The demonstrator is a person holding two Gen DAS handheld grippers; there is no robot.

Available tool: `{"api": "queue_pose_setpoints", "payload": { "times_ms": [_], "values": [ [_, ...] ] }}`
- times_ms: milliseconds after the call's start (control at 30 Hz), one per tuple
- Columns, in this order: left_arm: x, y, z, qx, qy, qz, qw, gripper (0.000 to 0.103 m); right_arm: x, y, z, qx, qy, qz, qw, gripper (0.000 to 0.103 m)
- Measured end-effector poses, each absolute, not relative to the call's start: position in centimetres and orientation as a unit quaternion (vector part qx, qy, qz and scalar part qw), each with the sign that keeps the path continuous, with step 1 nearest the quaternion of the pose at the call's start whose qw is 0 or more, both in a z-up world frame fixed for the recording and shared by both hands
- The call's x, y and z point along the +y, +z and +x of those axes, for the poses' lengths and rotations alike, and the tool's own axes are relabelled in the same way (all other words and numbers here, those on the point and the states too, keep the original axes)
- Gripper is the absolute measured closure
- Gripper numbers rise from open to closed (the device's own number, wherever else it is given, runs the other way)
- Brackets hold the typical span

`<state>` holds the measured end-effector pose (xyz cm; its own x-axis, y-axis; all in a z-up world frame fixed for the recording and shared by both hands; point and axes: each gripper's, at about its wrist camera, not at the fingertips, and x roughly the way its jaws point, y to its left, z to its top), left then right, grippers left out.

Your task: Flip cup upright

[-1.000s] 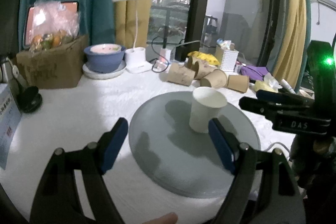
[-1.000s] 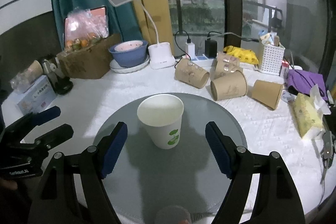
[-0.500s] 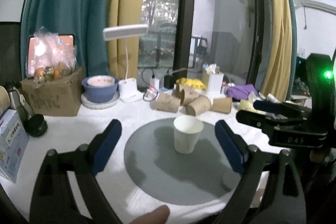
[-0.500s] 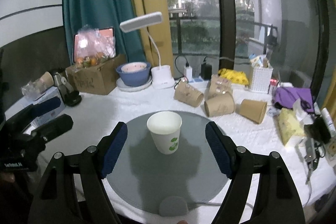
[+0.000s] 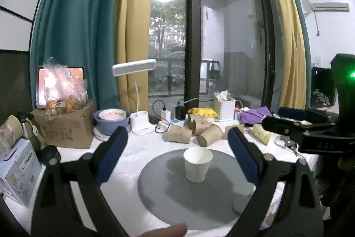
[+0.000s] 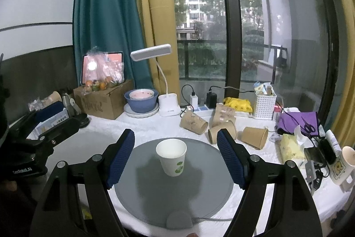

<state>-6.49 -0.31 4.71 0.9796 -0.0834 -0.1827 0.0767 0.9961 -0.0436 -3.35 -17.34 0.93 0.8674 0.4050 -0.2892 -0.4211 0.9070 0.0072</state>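
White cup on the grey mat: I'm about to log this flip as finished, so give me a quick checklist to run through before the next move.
1. White cup upright, mouth up: ok.
2. Cup fully on the grey mat, away from its edge: ok.
3. Left tool open, not touching the cup: ok.
4. Right tool open, clear of the cup: ok.
5. Brown cups behind the mat lying on their sides, apart from the white cup: ok.
6. Cup undented: cannot tell.

White cup (image 5: pixel 197 163) stands upright on grey mat (image 5: pixel 177 199), between the gaping left claw (image 5: pixel 177 156).
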Motion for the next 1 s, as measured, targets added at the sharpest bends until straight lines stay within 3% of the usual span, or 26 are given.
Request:
{"api": "queue_pose_setpoints", "payload": {
  "times_ms": [1000],
  "values": [
    [-0.67,4.47,-6.57,0.108,-0.045,-0.033,0.993,0.010,-17.10,0.61,-3.22,0.149,0.217,-0.029,0.964,0.024]
  ]
}}
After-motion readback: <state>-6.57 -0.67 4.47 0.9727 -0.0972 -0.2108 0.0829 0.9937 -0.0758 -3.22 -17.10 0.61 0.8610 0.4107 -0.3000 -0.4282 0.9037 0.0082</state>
